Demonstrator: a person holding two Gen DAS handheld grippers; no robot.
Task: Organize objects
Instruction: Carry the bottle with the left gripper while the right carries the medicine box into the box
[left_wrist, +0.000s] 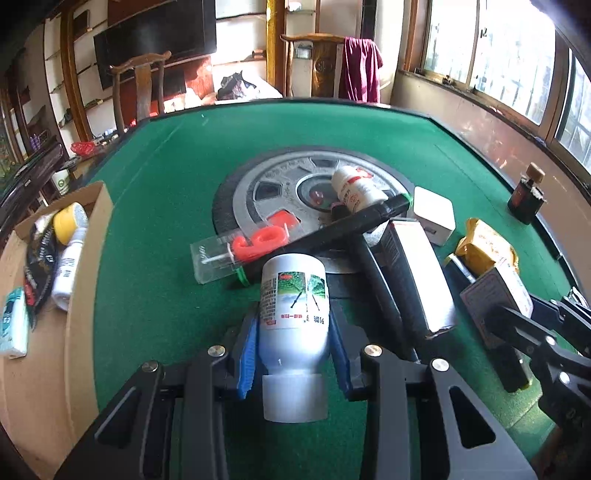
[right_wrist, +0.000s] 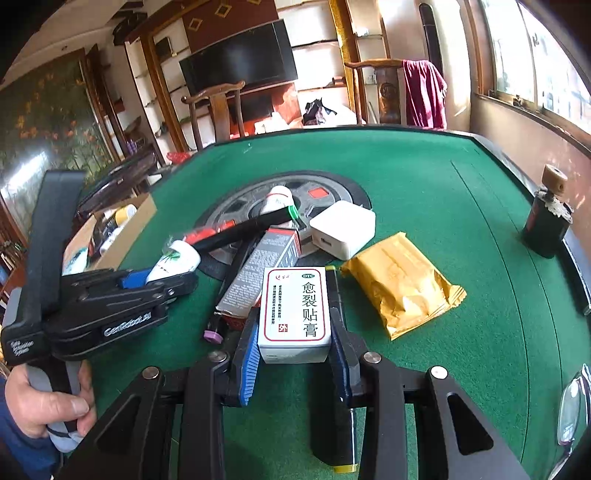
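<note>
In the left wrist view my left gripper (left_wrist: 293, 314) is shut on a white bottle with a green label (left_wrist: 293, 295), cap toward the camera, held over the green felt table (left_wrist: 166, 184). The right wrist view shows that same gripper (right_wrist: 147, 277) and bottle (right_wrist: 175, 260) at the left, with a hand on the handle. My right gripper (right_wrist: 294, 317) is shut on a white medicine box with red print (right_wrist: 295, 306). From the left wrist view, the right gripper (left_wrist: 517, 321) and its box (left_wrist: 495, 291) appear at the right.
A cardboard box (left_wrist: 99, 221) with several items stands at the table's left. Around the silver centre disc (left_wrist: 258, 192) lie a clear case with an orange hook (left_wrist: 258, 240), a black marker (right_wrist: 243, 229), a grey carton (right_wrist: 258, 269), a white charger (right_wrist: 343, 229) and a yellow packet (right_wrist: 402, 284). A dark corked bottle (right_wrist: 546, 221) stands far right.
</note>
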